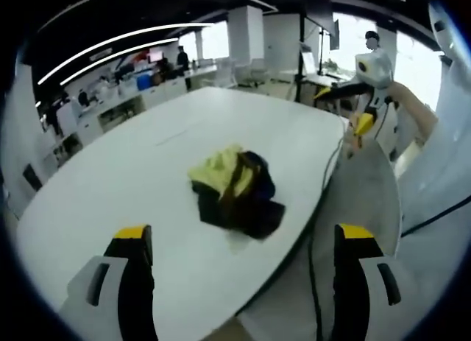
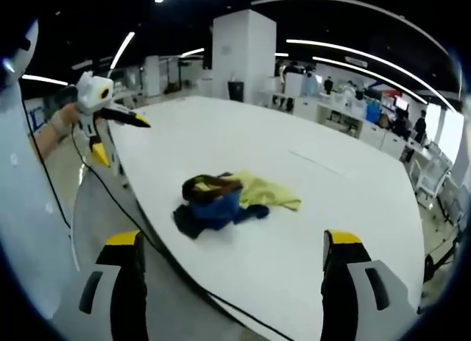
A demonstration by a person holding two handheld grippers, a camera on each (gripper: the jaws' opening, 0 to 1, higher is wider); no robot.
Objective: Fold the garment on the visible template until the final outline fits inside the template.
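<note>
My left gripper (image 1: 239, 264) is spread wide and holds nothing, its two yellow-tipped jaws rising at the bottom of the left gripper view. My right gripper (image 2: 232, 271) is likewise spread and empty in the right gripper view. Both hang above the near edge of the table (image 1: 147, 157), well apart from the cloth.

The garment (image 1: 235, 190) lies ahead of both grippers as a crumpled heap on the table, close to its near edge. It shows pale yellow, dark blue, black and a little brown. Seen from the left gripper, the yellow part lies on the far left of the heap and the dark part nearer and to the right. Seen from the right gripper, the garment (image 2: 224, 201) has its yellow part trailing away to the right. Neither gripper looks clearly nearer to it.

I cannot make out a template outline on the table around the garment. No containers are on the table. I judge the folding not yet begun; the heap first needs spreading flat.
</note>
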